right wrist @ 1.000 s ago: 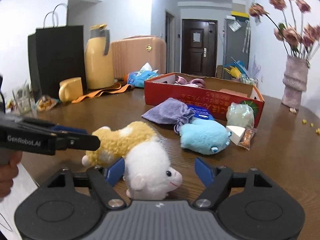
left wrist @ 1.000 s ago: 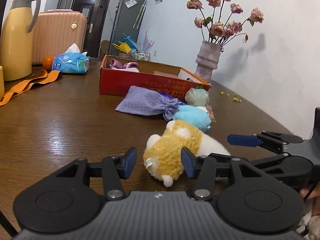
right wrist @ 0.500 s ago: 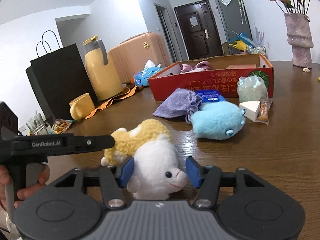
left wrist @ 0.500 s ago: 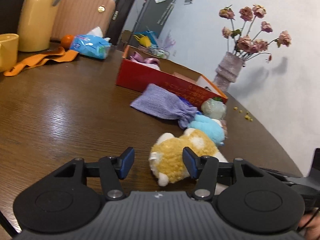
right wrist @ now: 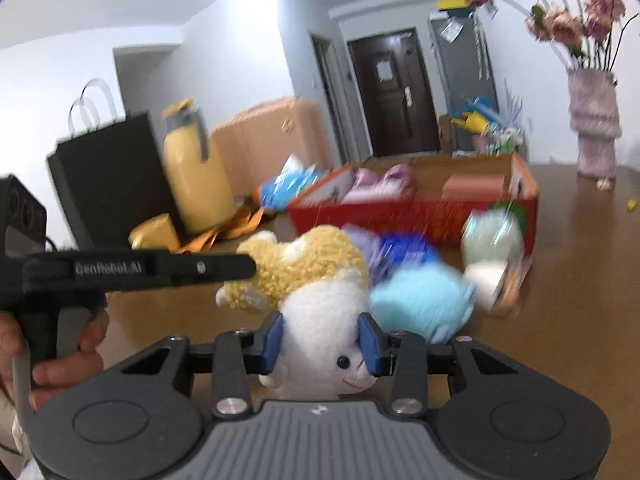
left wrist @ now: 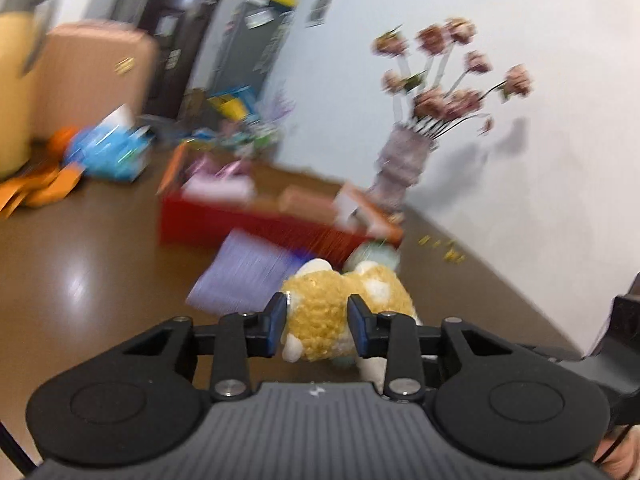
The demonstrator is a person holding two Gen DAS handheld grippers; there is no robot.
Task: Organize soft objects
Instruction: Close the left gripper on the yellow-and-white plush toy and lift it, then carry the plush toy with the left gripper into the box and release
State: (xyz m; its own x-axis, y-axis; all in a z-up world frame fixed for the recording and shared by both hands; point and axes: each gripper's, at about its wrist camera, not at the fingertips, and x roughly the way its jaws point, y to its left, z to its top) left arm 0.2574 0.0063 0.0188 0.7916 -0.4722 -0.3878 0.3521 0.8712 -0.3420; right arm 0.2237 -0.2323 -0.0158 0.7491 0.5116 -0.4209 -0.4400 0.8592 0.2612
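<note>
I have one soft toy in each hand, because I think both are going to the red box (right wrist: pixel 404 216) at about twelve o'clock from me. My left gripper (left wrist: pixel 317 322) is closing its fingers on the yellow curly toy (left wrist: pixel 324 312), and the blue pads press into its sides, so it is pinched tight. My right gripper (right wrist: pixel 321 338) is closing too, with the white fluffy toy (right wrist: pixel 320 320) squeezed between its pads. I hold each toy around its middle so it does not flop out. The yellow toy has bumpy wool, white patches and small cream feet. The white one is smooth and puffy, with a black dot eye and a little pink smile. A blue plush (right wrist: pixel 420 304) lies on the brown tabletop (right wrist: pixel 580 280) at about two o'clock from the white toy, in front of the box. The room looks blurry.
</note>
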